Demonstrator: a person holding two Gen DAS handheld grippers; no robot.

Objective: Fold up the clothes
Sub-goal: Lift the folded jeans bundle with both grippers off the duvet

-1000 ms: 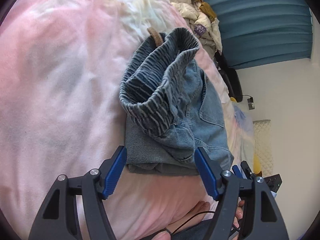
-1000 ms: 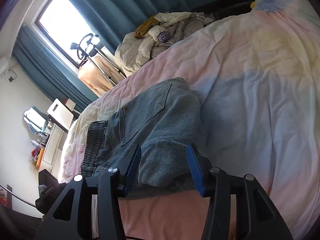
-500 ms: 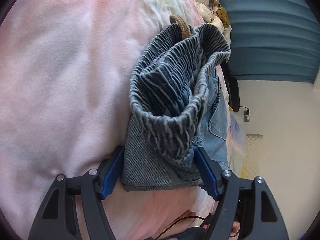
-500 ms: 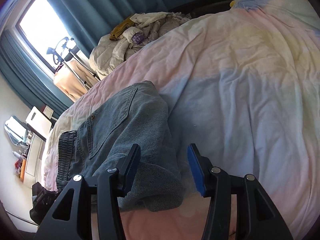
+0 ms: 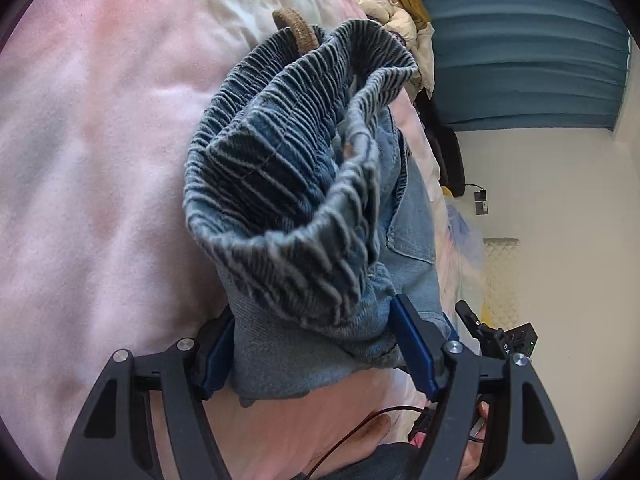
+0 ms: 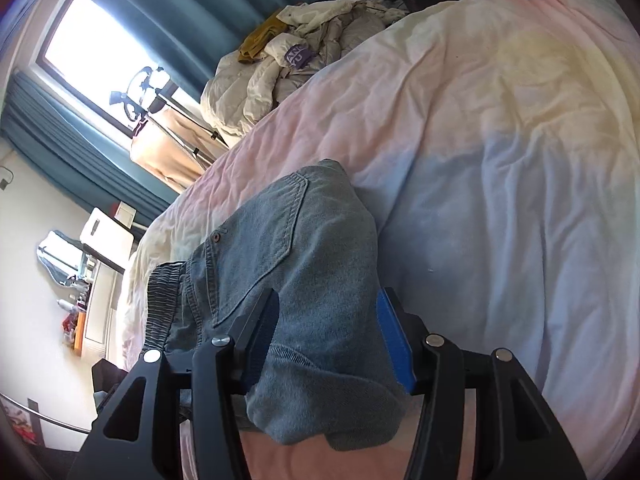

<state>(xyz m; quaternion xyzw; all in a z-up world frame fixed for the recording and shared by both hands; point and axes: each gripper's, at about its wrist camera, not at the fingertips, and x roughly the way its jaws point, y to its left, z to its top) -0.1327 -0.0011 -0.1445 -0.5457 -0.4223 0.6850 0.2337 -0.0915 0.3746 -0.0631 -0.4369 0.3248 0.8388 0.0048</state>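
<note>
- We see the jeans (image 5: 304,208) folded into a bundle on the bed (image 5: 100,184), their ribbed elastic waistband gaping open toward the left wrist view.
- A brown loop (image 5: 296,30) sticks up at the far rim of the waistband.
- Our left gripper (image 5: 316,350) straddles the near end of the bundle, blue pads (image 5: 412,346) spread wide on either side of the denim; we cannot tell whether they press it.
- Our right gripper (image 6: 328,334) straddles the folded leg end of the jeans (image 6: 296,264), fingers spread wide, denim filling the gap between them.
- Far on the bed lies a heap of pale clothes (image 6: 288,64).
- Teal curtains (image 6: 192,24) and a bright window (image 6: 100,64) stand beyond the bed.
</note>
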